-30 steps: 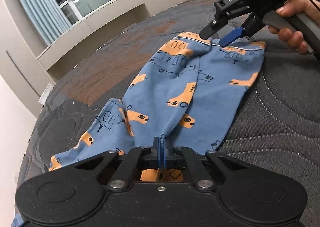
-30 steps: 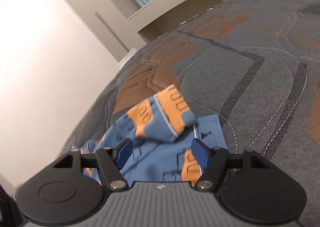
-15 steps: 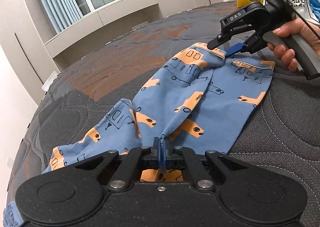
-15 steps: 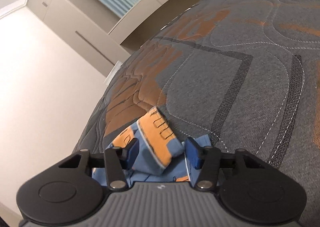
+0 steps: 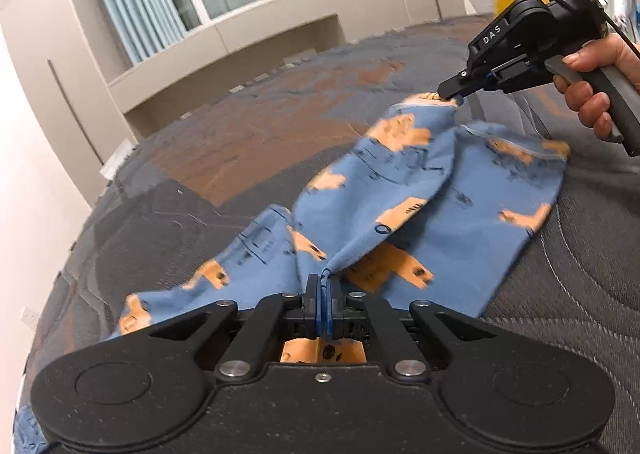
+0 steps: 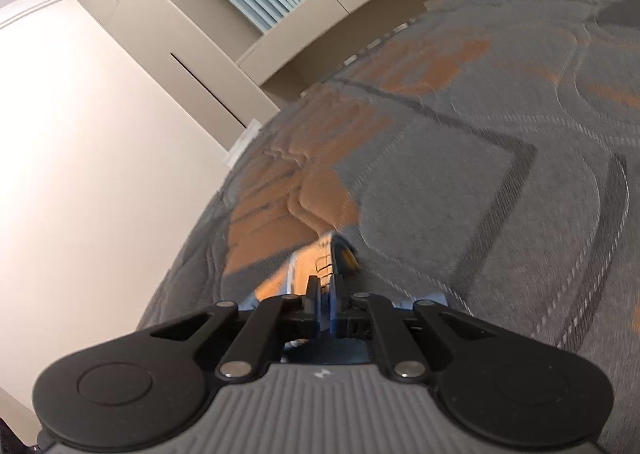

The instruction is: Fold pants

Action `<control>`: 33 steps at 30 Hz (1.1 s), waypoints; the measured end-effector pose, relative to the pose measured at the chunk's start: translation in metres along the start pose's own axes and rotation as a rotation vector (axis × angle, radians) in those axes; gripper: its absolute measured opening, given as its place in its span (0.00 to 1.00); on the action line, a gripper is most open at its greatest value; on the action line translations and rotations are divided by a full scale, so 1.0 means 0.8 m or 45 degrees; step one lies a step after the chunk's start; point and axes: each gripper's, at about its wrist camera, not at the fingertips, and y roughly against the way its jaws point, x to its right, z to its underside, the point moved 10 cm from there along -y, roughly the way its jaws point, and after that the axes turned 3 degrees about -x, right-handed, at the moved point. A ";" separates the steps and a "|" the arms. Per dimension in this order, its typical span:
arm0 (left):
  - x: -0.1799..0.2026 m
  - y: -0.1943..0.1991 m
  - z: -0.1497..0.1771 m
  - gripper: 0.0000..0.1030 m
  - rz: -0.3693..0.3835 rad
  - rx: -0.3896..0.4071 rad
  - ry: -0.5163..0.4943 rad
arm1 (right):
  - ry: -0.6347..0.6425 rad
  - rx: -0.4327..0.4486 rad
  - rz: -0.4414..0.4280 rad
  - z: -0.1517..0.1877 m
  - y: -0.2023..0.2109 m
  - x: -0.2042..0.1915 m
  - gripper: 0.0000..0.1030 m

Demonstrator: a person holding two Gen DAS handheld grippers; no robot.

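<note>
While both jaws pinch the pants (image 5: 420,210), only the left view shows a hand (image 5: 600,86).

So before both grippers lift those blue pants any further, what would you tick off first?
1. Left gripper clamped on the pants: ok, a pinch of cloth sits between its shut jaws.
2. Right gripper clamped on the pants: ok, its shut tips hold an orange-printed edge.
3. Cloth between the two grips free of snags: ok, it hangs in a loose ridge.
4. Rest of the pants flat on the mattress: not ok, it is rumpled and bunched.
5. Which part each gripper holds, waistband or leg: cannot tell.
6. Hand firm on the right handle: ok.
</note>
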 end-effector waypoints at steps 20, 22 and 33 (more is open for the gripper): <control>0.052 0.014 0.019 0.01 0.128 0.027 -0.038 | 0.210 -0.002 0.152 0.014 0.104 0.016 0.04; 0.057 0.008 0.027 0.01 0.131 0.000 -0.041 | 0.193 -0.056 0.177 0.032 0.099 0.034 0.04; 0.055 0.004 0.039 0.14 0.111 -0.015 -0.077 | 0.342 -0.143 0.246 0.074 0.092 0.044 0.13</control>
